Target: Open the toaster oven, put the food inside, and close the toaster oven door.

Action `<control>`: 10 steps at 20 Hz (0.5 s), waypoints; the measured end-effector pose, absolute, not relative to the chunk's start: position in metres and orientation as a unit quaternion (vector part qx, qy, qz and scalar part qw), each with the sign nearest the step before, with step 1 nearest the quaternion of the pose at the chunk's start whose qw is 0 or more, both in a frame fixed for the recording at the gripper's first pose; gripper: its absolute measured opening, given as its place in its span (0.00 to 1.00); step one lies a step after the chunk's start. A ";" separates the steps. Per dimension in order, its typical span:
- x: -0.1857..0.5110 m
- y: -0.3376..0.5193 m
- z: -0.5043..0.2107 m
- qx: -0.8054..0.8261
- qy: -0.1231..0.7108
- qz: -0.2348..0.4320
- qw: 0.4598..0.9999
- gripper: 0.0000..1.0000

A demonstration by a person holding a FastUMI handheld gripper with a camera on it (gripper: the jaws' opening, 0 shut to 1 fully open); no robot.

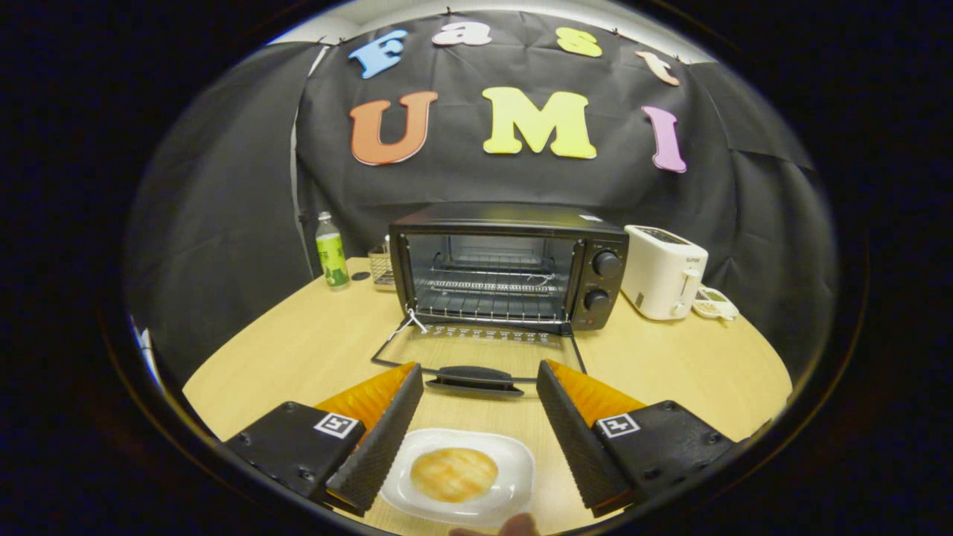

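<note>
Glazed round bun (453,474), white plate (514,461), tool (479,372) spread, perhaps untouching

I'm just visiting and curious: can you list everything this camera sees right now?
Toaster oven: one, black, beyond the fingers, door folded down open.
Bread: one, golden, on the plate.
Plate: one, white, between the fingers.
Toaster: one, white, right of the oven.
Bottle: one, green label, left of the oven.
Wire basket: one, by the oven's left side.
Table: one, light wood.
Gripper: one, fingers spread open, holding nothing.
Fingertip: one, near the plate's front edge.
</note>
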State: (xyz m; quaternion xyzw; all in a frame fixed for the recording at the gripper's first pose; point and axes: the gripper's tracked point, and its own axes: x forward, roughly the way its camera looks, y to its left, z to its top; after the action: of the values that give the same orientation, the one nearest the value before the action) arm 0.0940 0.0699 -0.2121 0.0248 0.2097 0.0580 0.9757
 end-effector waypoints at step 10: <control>0.034 0.087 -0.272 0.002 0.214 0.072 0.974 1.00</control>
State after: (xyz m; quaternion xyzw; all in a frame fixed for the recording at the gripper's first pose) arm 0.0336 0.0871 -0.2722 0.0025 0.2142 0.0724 0.9741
